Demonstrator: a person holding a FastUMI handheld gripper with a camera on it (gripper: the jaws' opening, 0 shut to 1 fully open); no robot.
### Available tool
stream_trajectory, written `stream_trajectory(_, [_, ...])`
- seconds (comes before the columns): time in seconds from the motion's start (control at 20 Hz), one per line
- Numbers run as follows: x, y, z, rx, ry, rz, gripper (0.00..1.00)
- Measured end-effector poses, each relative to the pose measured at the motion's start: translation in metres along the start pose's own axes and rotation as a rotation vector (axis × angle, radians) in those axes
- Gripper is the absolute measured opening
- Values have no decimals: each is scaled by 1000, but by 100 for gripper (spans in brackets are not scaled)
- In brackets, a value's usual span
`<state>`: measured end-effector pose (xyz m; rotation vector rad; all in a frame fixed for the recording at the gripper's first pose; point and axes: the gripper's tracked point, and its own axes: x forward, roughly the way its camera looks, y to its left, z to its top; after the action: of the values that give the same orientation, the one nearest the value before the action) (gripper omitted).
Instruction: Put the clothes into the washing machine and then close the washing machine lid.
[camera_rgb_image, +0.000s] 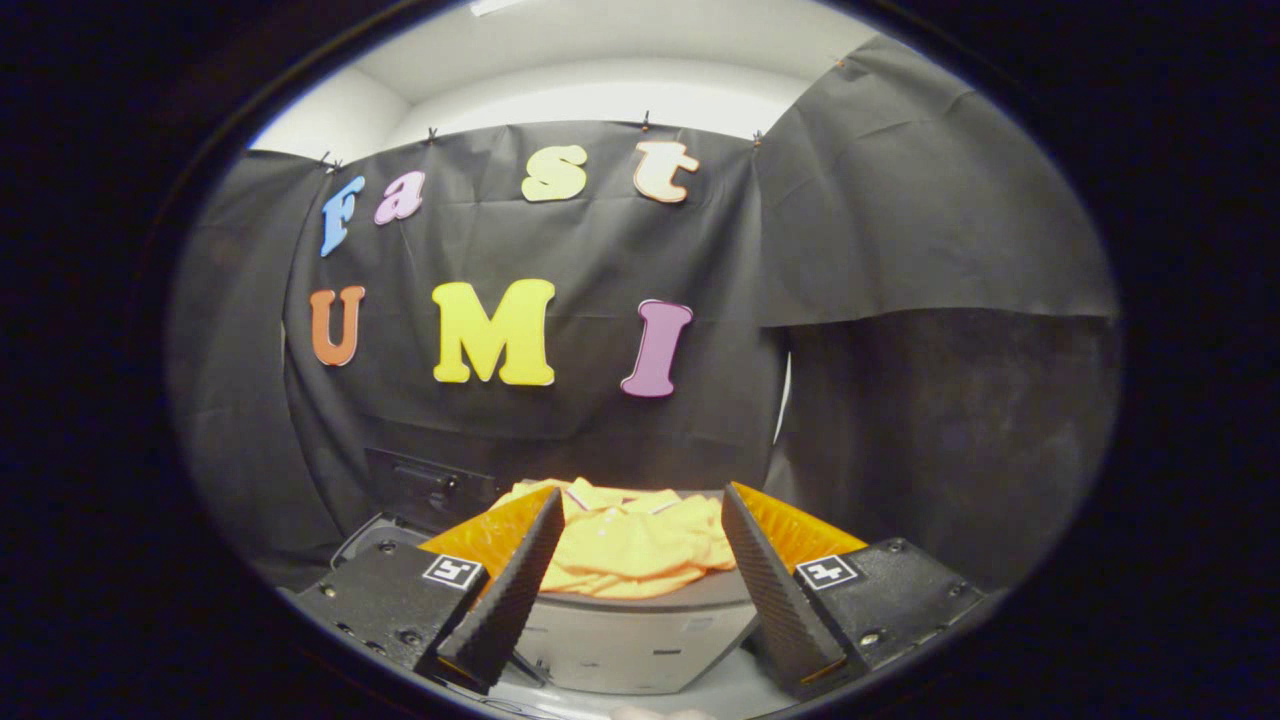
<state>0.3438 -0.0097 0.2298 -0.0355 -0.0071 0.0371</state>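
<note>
1. Gripper (640, 520): fingers spread wide, holding nothing.
2. Yellow clothes (628, 545): heaped on the grey washing machine (620, 640), between and just beyond the fingertips.

Clothes (628, 545) are lying in a heap on top of the washing machine (640, 640), just ahead of the claw (640, 505) and showing between its two fingers (515, 570), which are standing apart with nothing between the tips. The machine is sitting below and ahead of the claw. Behind the heap, to the left, a dark panel (425, 485), possibly the raised lid, is leaning toward the booth wall.
</note>
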Motion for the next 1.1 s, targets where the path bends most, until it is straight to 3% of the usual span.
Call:
stream_trajectory(0.3, [102, 18, -11, 38, 118, 43, 99])
stream_trajectory(0.65, [191, 39, -70, 63, 334, 61, 99])
stream_trajectory(0.85, [217, 38, -116, 24, 449, 32, 99])
stream_trajectory(1.1, [214, 41, -169, 0, 610, -5, 99])
